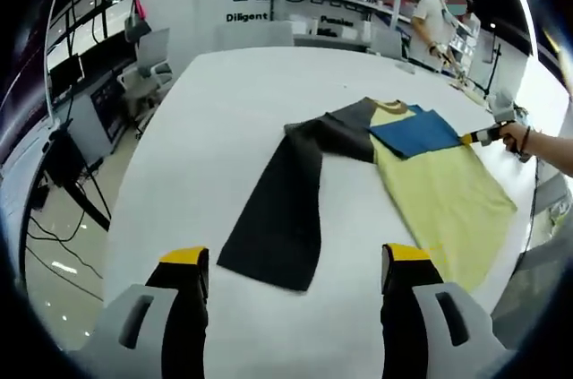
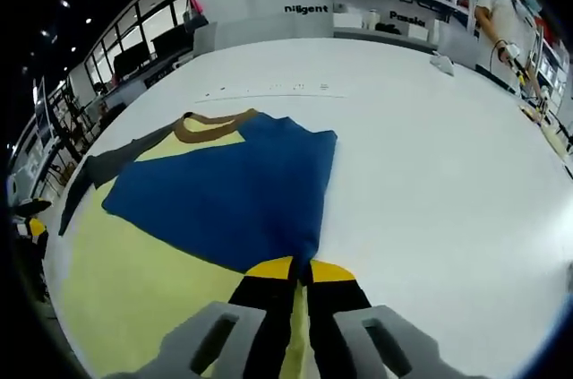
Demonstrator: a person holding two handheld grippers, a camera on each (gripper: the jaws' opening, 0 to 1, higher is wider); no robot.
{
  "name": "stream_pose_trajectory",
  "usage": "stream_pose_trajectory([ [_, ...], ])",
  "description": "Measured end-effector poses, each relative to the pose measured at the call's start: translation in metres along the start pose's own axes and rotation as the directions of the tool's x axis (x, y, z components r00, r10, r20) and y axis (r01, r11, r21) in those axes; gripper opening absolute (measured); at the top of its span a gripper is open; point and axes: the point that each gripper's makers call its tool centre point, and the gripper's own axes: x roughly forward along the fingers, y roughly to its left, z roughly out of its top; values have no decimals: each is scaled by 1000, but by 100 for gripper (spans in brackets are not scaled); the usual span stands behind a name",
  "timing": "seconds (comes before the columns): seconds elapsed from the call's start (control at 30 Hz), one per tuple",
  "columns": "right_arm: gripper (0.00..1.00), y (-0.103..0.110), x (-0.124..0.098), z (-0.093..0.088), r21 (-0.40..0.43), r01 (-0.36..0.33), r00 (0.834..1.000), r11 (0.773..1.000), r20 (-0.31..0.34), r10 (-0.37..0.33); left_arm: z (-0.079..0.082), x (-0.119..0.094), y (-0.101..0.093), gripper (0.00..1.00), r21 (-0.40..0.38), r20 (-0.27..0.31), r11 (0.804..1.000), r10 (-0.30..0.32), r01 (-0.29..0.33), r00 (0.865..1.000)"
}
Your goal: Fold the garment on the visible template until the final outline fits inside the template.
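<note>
Shirt [image 1: 430,191]: lies flat on the white table [image 1: 224,128], long axis running collar-far to hem-near.
Black sleeve [image 1: 282,209]: stretches toward the left gripper [image 1: 300,262], jaws wide, empty.
Blue sleeve [image 2: 233,191]: folded across the chest, right gripper [image 2: 300,269] pinching its tip.
</note>
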Motion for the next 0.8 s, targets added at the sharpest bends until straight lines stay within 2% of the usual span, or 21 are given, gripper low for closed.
stream_pose_trajectory([
  [0.2,0,-17,-3,-2,27,28,1000,999,4,-28,4,3,8,73,-10,5,1000,9,-9,1000],
  [0.43,0,-25,-3,-2,34,24,1000,999,-3,-24,-2,11,18,67,-24,-28,999,31,-32,999],
  [0.57,0,-25,-5,0,16,-3,1000,1000,1,3,-9,18,23,62,-31,-61,999,39,-41,997],
  [0.63,1,-25,-8,5,12,-7,1000,1000,31,7,-9,20,24,59,-47,-60,998,39,-41,997],
  [0.73,3,-24,-14,12,49,-34,997,998,76,30,-8,25,29,57,-57,-58,997,44,-48,997],
  [0.8,6,-21,-18,17,67,-53,993,996,105,46,-11,27,34,56,-48,-81,997,57,-61,995],
])
